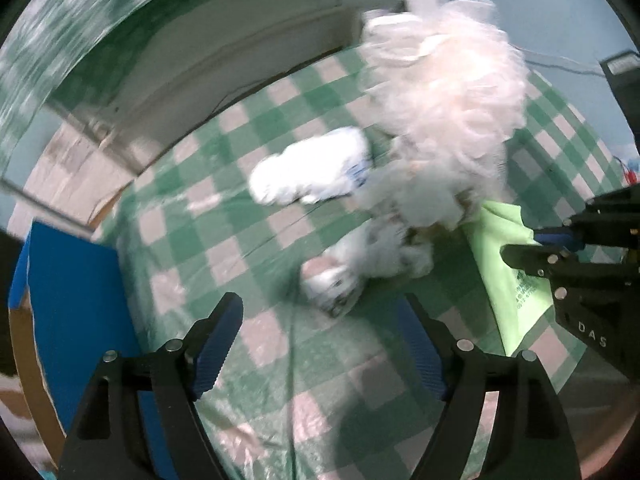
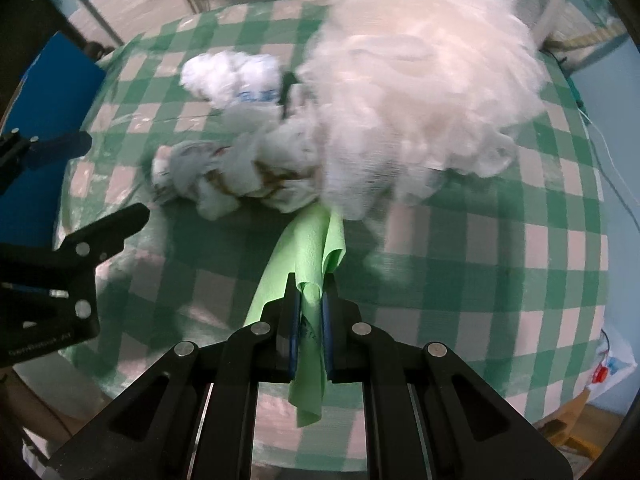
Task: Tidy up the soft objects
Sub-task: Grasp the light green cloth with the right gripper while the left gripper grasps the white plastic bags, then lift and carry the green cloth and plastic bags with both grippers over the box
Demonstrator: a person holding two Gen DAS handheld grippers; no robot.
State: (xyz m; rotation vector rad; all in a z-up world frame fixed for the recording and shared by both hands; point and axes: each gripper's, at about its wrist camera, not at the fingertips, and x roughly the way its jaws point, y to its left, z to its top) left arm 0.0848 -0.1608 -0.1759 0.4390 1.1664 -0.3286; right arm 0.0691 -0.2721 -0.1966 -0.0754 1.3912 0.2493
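My right gripper (image 2: 310, 284) is shut on a fold of a light green cloth (image 2: 312, 240), which hangs between its blue pads; in the left wrist view this gripper (image 1: 536, 240) pinches the green cloth (image 1: 496, 264) at the right. A big fluffy white mesh pouf (image 2: 420, 92) (image 1: 444, 92) lies beyond it. A rolled white cloth with blue print (image 1: 312, 168) (image 2: 236, 76) and a crumpled white cloth with brown marks (image 1: 360, 264) (image 2: 240, 176) lie on the table. My left gripper (image 1: 320, 320) (image 2: 104, 180) is open just short of the crumpled cloth, holding nothing.
Everything rests on a table with a green and white checked cover (image 2: 500, 280) (image 1: 240, 240). A blue box (image 1: 72, 300) (image 2: 44, 92) stands off the table's left edge. A thin cable (image 2: 612, 176) runs past the right edge.
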